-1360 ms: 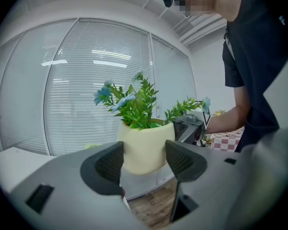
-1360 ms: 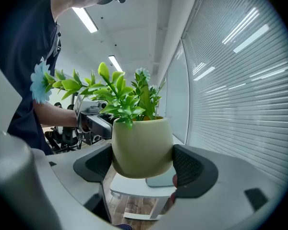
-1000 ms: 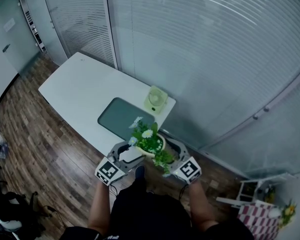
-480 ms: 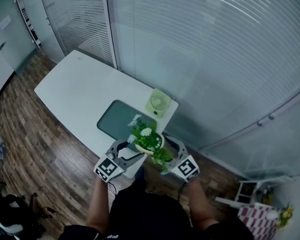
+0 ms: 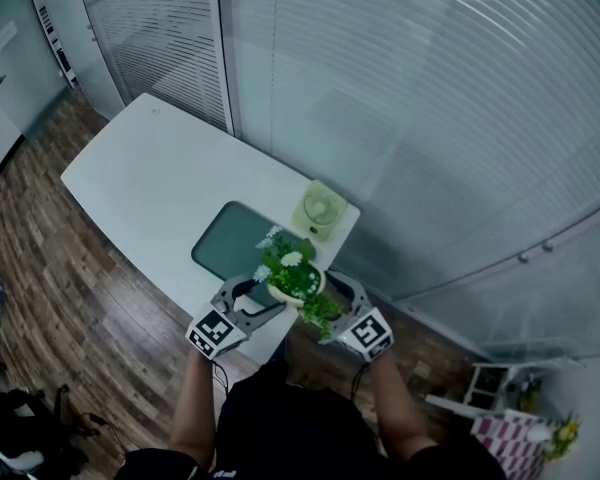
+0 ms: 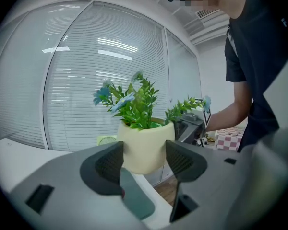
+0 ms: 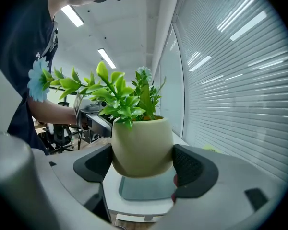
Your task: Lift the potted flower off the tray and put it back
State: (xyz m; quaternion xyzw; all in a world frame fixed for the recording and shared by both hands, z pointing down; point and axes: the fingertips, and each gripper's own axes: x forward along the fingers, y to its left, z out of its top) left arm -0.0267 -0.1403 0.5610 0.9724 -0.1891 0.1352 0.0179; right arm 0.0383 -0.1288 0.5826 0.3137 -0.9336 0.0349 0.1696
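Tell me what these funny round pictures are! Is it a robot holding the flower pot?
No robot here: a person holds grey tongs in each hand. One picture comes from a camera on the person's head, looking down. The other two come from little cameras riding on the left tongs and the right tongs. Below is a white table with a dark tray and a small green thing that looks like a fan. Both tongs grip the potted flower, one from each side, up in the air above the tray.

Head view overhead; gripper views face-to-face, close, sharing pot (image 6: 143, 145).
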